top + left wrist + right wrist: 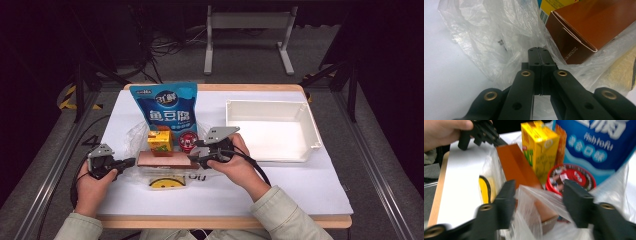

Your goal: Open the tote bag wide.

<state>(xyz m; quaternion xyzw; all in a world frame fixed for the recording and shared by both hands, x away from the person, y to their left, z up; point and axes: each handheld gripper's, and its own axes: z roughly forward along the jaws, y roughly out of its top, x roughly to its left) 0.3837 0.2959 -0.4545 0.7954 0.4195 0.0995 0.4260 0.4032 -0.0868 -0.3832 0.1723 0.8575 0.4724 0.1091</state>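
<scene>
A clear plastic bag (132, 137) lies mid-table around a long brown box (162, 159), a yellow drink carton (160, 141), a red round tin (188, 141) and a tall blue snack pouch (165, 107). My left gripper (131, 161) sits at the bag's left edge, its jaws (537, 50) shut together on the bag film (486, 32) beside the box's end (586, 27). At the box's right end, my right gripper (196, 159) stands open (540, 192). Bunched film (541, 197) and the box's near end lie between its jaws, which do not press on them.
A white open bin (267, 104) stands at the right rear of the table. A yellow smiley-face item (167, 183) lies in front of the brown box. The white table cover (300, 185) stretches to the front right; the floor and a metal frame lie beyond the far edge.
</scene>
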